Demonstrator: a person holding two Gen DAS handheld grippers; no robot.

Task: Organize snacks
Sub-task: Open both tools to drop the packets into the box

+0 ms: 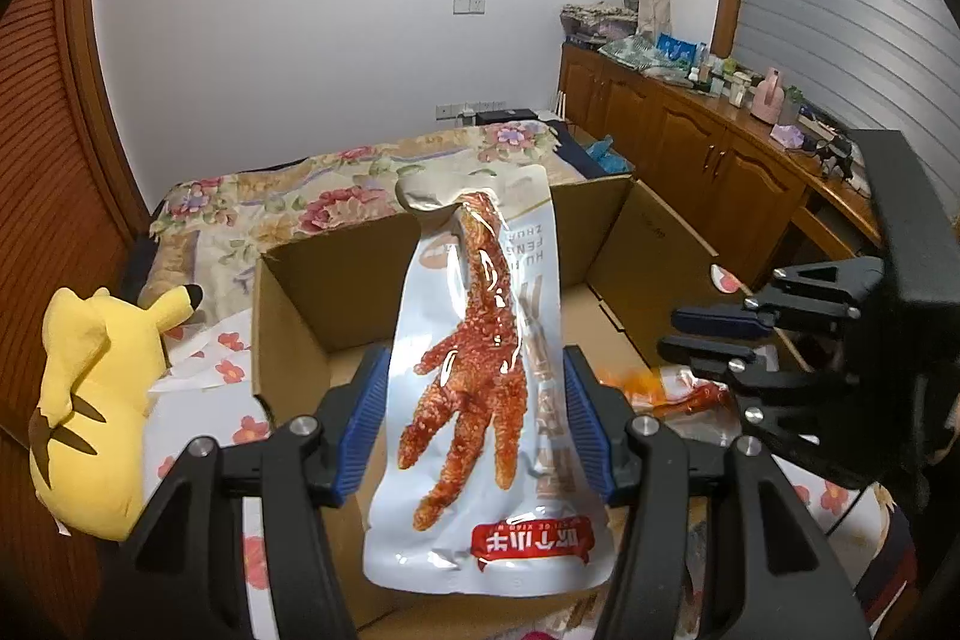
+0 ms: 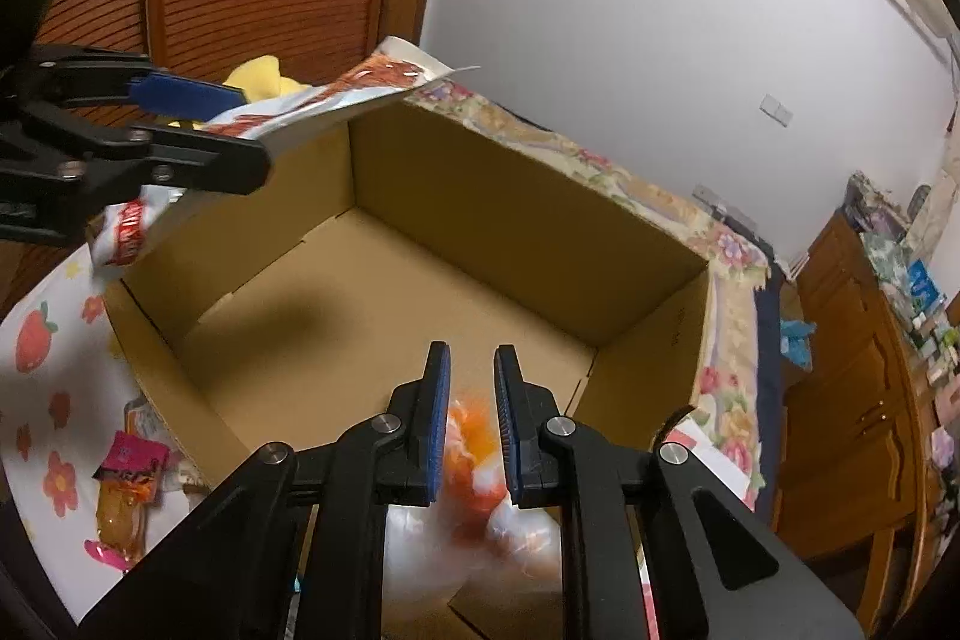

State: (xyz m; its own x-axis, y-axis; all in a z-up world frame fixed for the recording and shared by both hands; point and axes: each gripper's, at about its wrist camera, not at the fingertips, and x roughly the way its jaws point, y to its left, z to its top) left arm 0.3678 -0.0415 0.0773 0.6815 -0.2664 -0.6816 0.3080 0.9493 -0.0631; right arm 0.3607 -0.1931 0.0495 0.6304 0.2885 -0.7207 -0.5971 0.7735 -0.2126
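Note:
My left gripper (image 1: 474, 418) is shut on a white packet (image 1: 480, 370) printed with a red chicken foot. Its blue pads press the packet's two sides, and it hangs over the near edge of an open cardboard box (image 1: 300, 304). In the right wrist view the same packet (image 2: 360, 82) juts from the left gripper (image 2: 252, 130) above the box's far left corner. My right gripper (image 2: 474, 388) is shut on a blurred orange and white packet (image 2: 480, 454), which hangs below its pads over the box (image 2: 510, 208). From the left the right gripper (image 1: 669, 331) shows with that packet (image 1: 678, 388) under it.
The box floor is bare. A yellow plush toy (image 1: 90, 388) lies left of the box. Two more snack packets (image 2: 129, 490) lie on the flower-print cloth (image 2: 42, 340) in front of it. A bed with a floral cover (image 1: 300, 196) and wooden cabinets (image 1: 690, 142) stand behind.

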